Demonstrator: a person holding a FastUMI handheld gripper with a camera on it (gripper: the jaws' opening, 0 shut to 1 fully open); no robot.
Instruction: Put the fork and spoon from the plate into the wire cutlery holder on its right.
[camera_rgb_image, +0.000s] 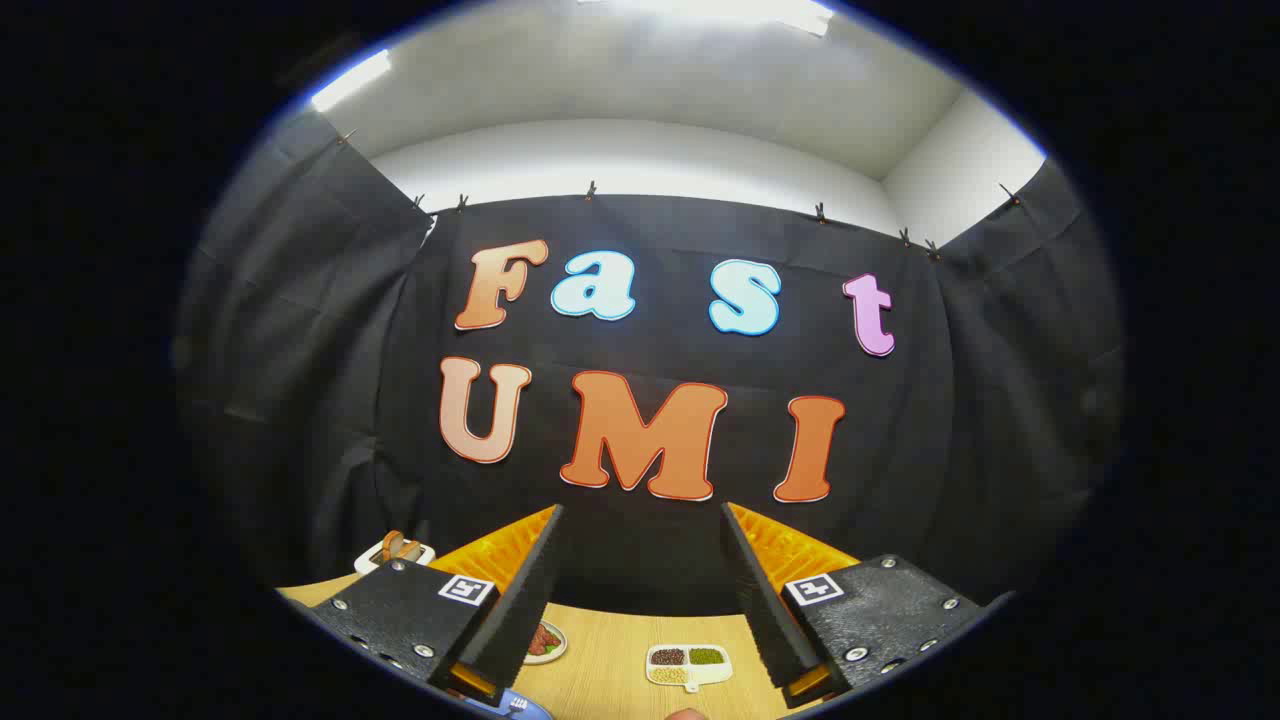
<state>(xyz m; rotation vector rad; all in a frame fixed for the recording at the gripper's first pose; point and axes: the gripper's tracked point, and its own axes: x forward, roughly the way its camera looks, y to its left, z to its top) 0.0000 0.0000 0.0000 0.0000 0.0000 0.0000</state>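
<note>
Raised high above a wooden counter (610, 670) inside a cloth-walled booth, the gripper (640, 590) pointing level at the back wall rather than down at the work. Jaws spread wide apart, nothing held between them.

Seen low between the fingers: a small white divided dish (688, 666) with dark, green and pale fillings, and beside the left finger a small plate of reddish food (545, 642). Beyond the left finger, at the counter's far edge, a white tray (397, 551) carrying brown pieces. At the very bottom, near the left finger's base, a sliver of something blue (513, 706), too cut off to name.

No telling from here where the fork, the spoon, their plate or the wire cutlery holder lie, nor which way the handles run. Judged from the tilt of the view, likely beneath and nearer than the fingertips, so a downward pitch of the gripper called for before any approach can be lined up. Task apparently at its start, neither utensil gripped.
</note>
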